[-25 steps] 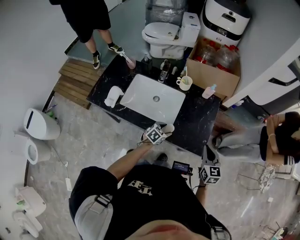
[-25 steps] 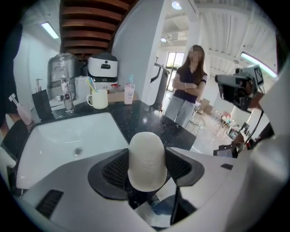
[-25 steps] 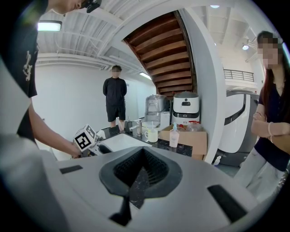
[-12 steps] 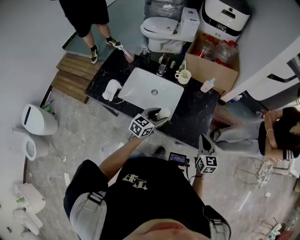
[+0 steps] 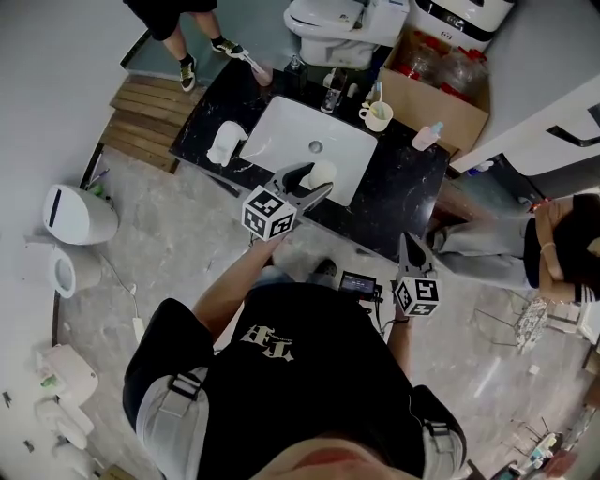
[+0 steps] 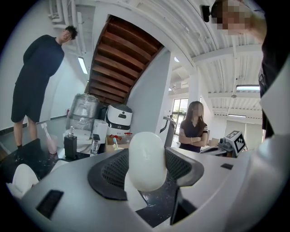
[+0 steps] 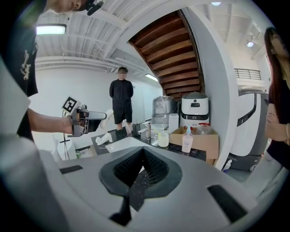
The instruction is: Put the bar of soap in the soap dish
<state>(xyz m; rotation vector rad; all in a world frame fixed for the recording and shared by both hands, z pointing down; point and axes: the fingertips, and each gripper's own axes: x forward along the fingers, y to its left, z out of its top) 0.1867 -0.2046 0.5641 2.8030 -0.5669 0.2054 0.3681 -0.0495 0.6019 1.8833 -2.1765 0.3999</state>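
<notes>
My left gripper (image 5: 314, 178) is shut on a white oval bar of soap (image 5: 322, 173), which it holds above the front rim of the white sink (image 5: 281, 127). In the left gripper view the soap (image 6: 146, 161) stands upright between the two dark pads. A white dish-like object (image 5: 225, 142), apparently the soap dish, lies on the black counter (image 5: 394, 216) left of the sink, well apart from the soap. My right gripper (image 5: 405, 246) hovers at the counter's front right edge; in its own view (image 7: 142, 154) the jaws meet with nothing between them.
A faucet (image 5: 330, 94), a mug (image 5: 377, 115) and a pink-capped bottle (image 5: 427, 136) stand along the counter's back. Behind are a toilet (image 5: 337, 14) and a cardboard box (image 5: 450, 103). A person's legs (image 5: 183, 37) show far left, and another person (image 5: 562, 262) stands at the right.
My left gripper has risen with the soap from the counter's front edge to above the sink's front rim. The right gripper has stayed roughly in place.
</notes>
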